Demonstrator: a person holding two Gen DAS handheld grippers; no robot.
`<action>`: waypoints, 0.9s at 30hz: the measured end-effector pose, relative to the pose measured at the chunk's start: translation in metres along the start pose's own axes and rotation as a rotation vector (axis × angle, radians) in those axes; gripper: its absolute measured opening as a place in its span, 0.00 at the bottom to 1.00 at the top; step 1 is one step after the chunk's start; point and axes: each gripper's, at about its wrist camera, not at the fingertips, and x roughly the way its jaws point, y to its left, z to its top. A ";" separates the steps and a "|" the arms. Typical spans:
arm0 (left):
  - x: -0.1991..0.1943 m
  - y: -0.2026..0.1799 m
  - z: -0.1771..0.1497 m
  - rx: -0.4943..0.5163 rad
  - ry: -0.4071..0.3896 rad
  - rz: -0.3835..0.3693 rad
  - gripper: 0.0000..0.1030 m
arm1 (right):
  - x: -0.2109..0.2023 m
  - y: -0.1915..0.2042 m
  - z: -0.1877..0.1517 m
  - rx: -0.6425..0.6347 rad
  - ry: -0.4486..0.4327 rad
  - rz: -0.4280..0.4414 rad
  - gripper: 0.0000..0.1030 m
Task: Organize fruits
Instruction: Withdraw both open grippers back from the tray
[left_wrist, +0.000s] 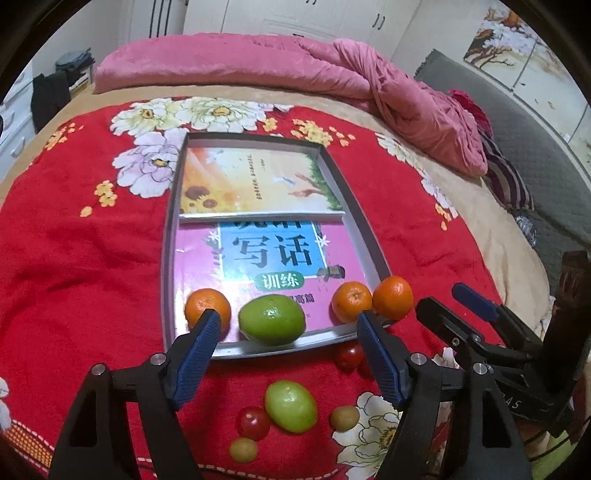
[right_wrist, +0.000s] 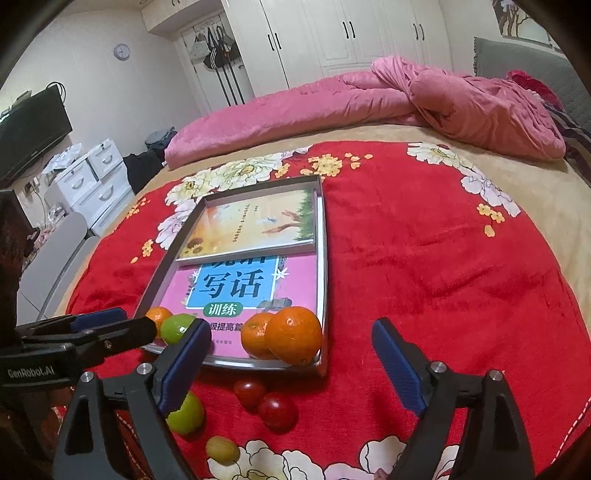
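Both claws, left claw (left_wrist: 288, 325) and right claw (right_wrist: 291, 339), are open and hold nothing. The left claw's finger hides part of an orange (left_wrist: 201, 304). The green fruit (left_wrist: 271, 319) in the tray (left_wrist: 369, 229) lies pointing 3 to 9 o'clock.

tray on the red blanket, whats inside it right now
Inside the tray: two books lining its floor, three oranges and one green fruit along the near edge. The fruit hides part of the pink book.

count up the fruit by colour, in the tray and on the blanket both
orange: 3, all in the tray
green: 2, one in the tray, one on the blanket
red: 3, on the blanket
yellow-green, small: 2, on the blanket
total: 10
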 end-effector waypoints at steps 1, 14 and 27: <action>-0.003 0.001 0.001 -0.004 -0.005 0.001 0.75 | -0.001 0.000 0.000 -0.001 -0.005 0.003 0.87; -0.034 0.012 0.003 -0.024 -0.058 0.006 0.75 | -0.021 0.005 0.007 0.003 -0.051 0.033 0.94; -0.051 0.013 0.000 -0.012 -0.084 0.021 0.75 | -0.042 0.011 0.008 -0.005 -0.087 0.050 0.95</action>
